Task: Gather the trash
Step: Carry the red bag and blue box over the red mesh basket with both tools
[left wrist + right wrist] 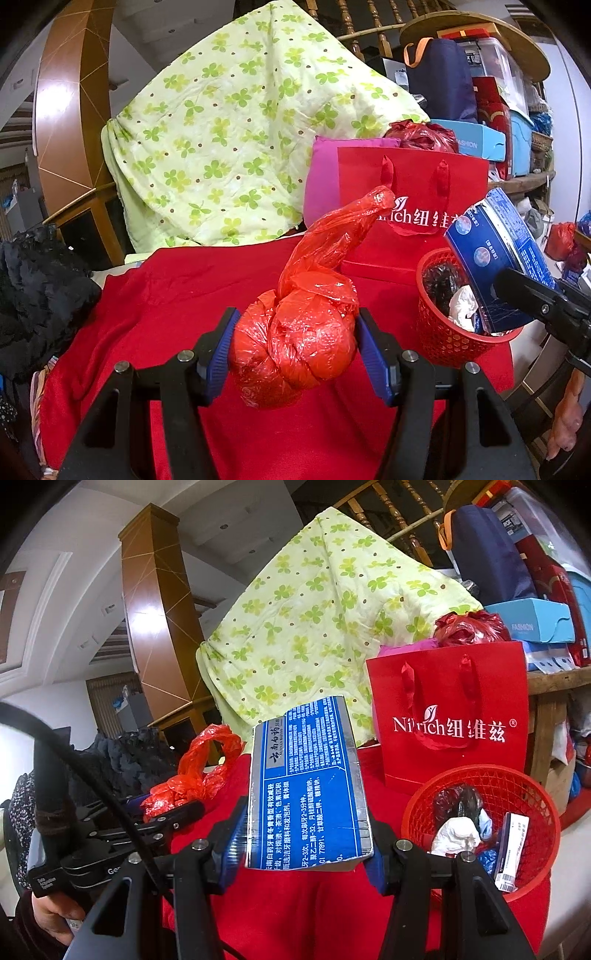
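Here the left gripper [293, 349] clamps a red bag [295, 343]; the right gripper [304, 834] clamps a blue box [310, 794].

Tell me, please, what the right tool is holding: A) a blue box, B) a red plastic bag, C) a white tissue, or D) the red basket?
A: the right tool is shut on the blue box, while the left tool holds the bag.
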A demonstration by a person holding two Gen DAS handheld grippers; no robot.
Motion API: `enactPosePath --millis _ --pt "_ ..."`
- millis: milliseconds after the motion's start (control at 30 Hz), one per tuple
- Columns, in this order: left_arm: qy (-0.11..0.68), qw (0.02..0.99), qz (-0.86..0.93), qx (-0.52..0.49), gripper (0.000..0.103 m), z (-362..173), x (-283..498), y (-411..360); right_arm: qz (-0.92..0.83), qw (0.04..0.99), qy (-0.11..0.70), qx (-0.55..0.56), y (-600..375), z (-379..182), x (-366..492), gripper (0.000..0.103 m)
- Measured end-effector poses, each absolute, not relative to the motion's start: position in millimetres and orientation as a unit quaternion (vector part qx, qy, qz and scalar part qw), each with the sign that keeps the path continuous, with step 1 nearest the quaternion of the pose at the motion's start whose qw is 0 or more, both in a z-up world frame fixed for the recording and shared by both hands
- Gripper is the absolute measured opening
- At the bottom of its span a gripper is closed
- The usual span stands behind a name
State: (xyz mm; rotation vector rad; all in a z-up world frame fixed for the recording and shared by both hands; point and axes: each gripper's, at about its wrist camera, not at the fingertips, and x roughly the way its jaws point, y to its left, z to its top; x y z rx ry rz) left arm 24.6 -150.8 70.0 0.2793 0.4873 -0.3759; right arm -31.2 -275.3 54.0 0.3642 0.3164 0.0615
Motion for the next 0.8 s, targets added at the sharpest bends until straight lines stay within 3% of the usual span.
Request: enactPosePath --millis 800 --pt "0.258 0.932 -0.197 0.164 0.064 57 28 -178 0.024 0.963 0.157 0.218 -296 47 -36 0.057"
